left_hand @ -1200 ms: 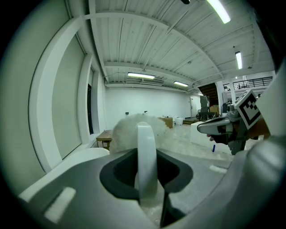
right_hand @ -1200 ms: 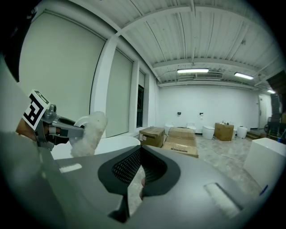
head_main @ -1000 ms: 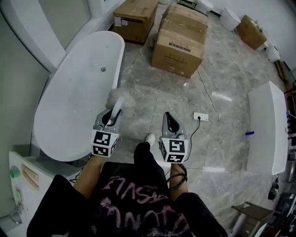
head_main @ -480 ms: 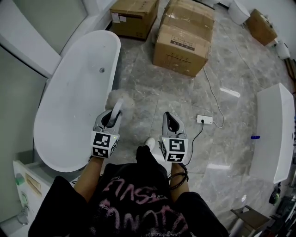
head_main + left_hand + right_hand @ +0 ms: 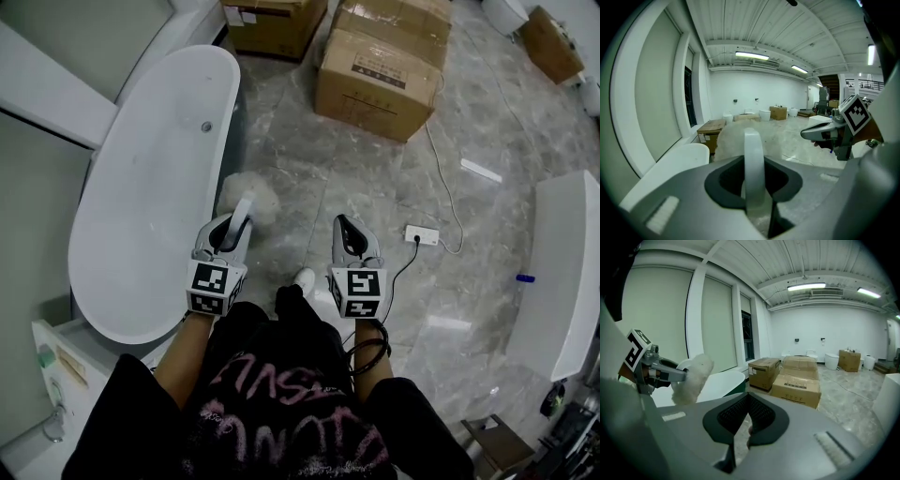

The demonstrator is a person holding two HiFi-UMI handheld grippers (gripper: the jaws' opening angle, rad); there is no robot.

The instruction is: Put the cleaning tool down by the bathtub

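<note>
Lighting's pretty even and cool, decently bright. It comes from long ceiling lights (image 5: 752,55), which show in both gripper views. The glossy floor (image 5: 375,187) throws them back as white streaks in the head view, and the bathtub (image 5: 150,187) is almost blown out. Shadows are soft, just a dark band along the tub's base. Both gripper views are heavy fisheye: black corners, bowed walls. Up close, the left hand-held gripper (image 5: 753,178), the right hand-held gripper (image 5: 743,420) and the cleaning tool (image 5: 736,136) go soft and mushy.
</note>
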